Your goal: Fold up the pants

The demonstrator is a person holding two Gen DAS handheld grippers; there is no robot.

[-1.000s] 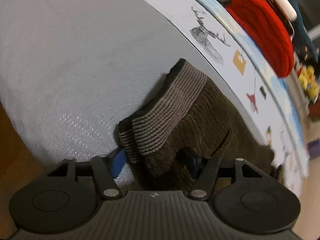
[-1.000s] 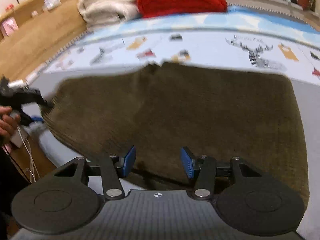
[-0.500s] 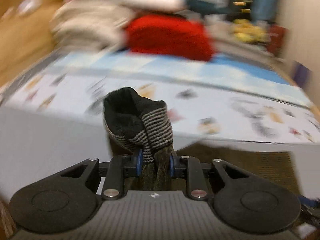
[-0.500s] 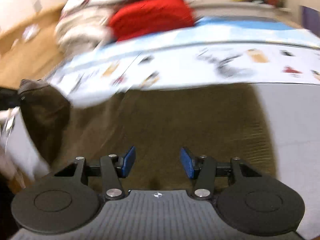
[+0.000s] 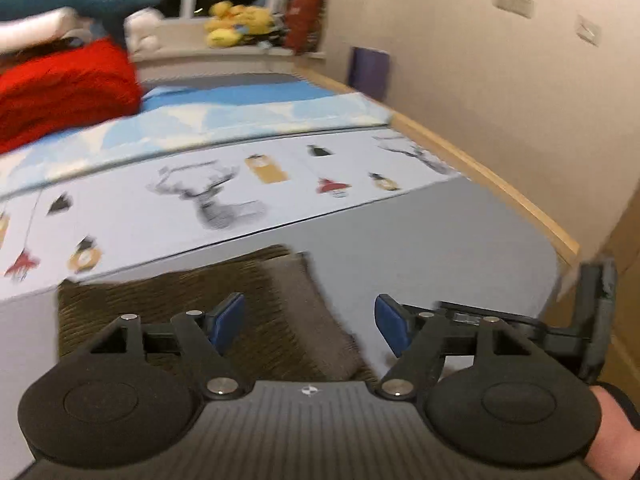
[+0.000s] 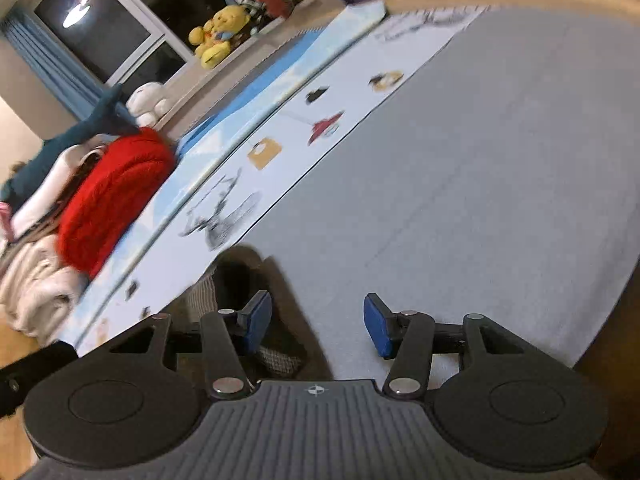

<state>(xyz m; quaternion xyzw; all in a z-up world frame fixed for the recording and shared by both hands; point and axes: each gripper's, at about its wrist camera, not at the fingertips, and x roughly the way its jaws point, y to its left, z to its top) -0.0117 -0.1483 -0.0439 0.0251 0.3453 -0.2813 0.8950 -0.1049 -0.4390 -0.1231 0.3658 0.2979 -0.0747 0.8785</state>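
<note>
1. The pants [image 5: 224,312], pinched and lifted by the left gripper [image 5: 308,322] half a second ago, are now lying folded on the grey mat [image 5: 440,240].
2. Both grippers' jaws are opening, holding nothing; the right gripper [image 6: 318,326] is hovering beside the fold.

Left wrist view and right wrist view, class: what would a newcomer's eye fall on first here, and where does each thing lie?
The bright red blanket stands out first, piled at the far left of the bed. Next comes the yellow plush toy on the window ledge beyond it. Nearest, the brown pants lie folded on the grey sheet, under the left tool, whose jaws are opening with nothing pinched between them.
</note>
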